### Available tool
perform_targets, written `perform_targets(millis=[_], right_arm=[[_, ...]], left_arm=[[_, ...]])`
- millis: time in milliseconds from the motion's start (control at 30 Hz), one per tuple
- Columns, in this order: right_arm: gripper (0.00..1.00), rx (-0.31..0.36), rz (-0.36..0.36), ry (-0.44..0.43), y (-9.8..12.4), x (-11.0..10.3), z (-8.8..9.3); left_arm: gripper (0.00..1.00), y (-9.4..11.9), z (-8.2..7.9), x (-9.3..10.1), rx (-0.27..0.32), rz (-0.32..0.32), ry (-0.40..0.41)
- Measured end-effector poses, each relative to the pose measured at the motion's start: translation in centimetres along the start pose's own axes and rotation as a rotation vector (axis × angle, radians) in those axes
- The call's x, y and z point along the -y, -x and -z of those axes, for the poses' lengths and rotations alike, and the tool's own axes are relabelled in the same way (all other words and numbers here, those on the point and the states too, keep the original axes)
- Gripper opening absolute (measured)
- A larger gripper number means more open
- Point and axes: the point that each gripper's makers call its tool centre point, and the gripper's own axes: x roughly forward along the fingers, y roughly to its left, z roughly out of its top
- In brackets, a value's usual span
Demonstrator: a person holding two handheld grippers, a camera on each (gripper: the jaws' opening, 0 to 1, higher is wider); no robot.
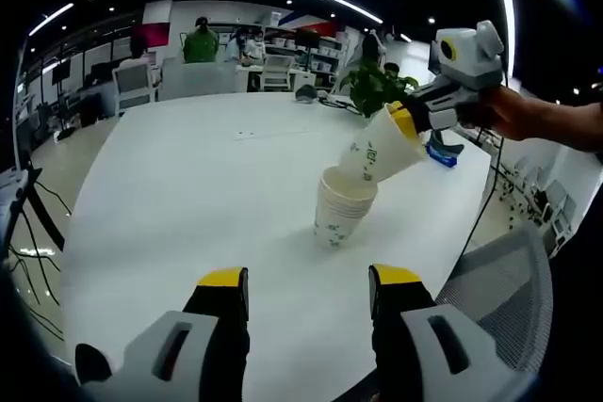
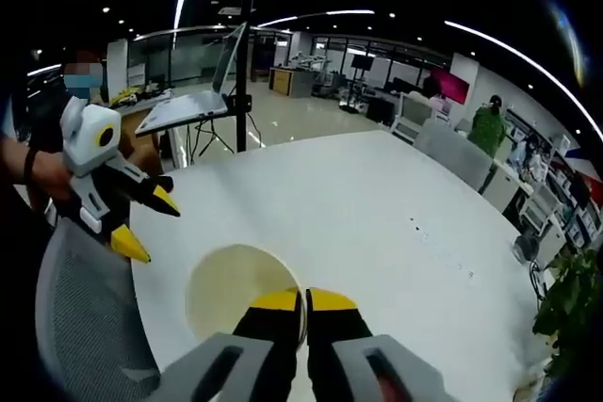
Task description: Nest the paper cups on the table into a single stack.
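Jaws on my right gripper (image 1: 407, 121) are pinched shut on the rim of one paper cup (image 1: 379, 150), and I hold it tipped, its bottom just over the mouth of the stack of cups (image 1: 339, 206) on the white counter (image 1: 188, 185). From the right gripper view I look down into the cup (image 2: 236, 294) between my yellow tips. Most of the job looks done, I think: the stack stands there with several cups nested, and this one is not yet dropped in. I see no other loose cups on the counter. My left gripper (image 1: 309, 281) waits low, near the counter's edge, jaws apart and holding nothing. My right arm reaches in from the side.
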Motion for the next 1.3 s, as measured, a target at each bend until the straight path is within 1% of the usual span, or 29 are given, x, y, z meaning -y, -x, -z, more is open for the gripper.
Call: perform_targets(millis=[167,300,400,433,600,700,967,1100,1300], right_arm=[[0.00,-0.020,-0.009,-0.013,-1.0,-0.2,0.0],[0.00,-0.036,-0.012,-0.016,-1.6,-0.4,0.0],[0.00,-0.053,-0.011,-0.016,-2.1,-0.4,0.2],[0.00,-0.060,-0.013,-0.015,-2.6,-0.6,0.4],[0.00,-0.081,-0.017,-0.070,-3.4,-0.5,0.9],[0.00,-0.085,-0.014,-0.075,-4.0,-0.5,0.9],[0.01,-0.106,-0.007,-0.074,-4.7,-0.3,1.5],[0.02,-0.121,-0.002,-0.082,-5.5,-0.3,2.4],[0.04,-0.127,-0.006,-0.097,-5.6,-0.5,2.4]], left_arm=[[0.49,0.3,0.1,-0.1,0.000,-0.004,0.001],[0.49,0.5,0.3,-0.7,-0.001,-0.013,0.003],[0.49,0.7,0.3,-0.8,0.000,-0.017,0.005],[0.49,0.7,0.3,-0.8,0.000,-0.019,0.005],[0.49,0.8,0.4,-0.9,-0.001,-0.021,0.006],[0.49,0.9,0.4,-0.8,-0.002,-0.021,0.007],[0.49,0.9,0.6,-0.7,-0.007,-0.019,0.008],[0.49,0.8,0.5,-0.7,-0.007,-0.018,0.011],[0.49,0.6,0.6,-0.9,-0.013,-0.013,0.011]])
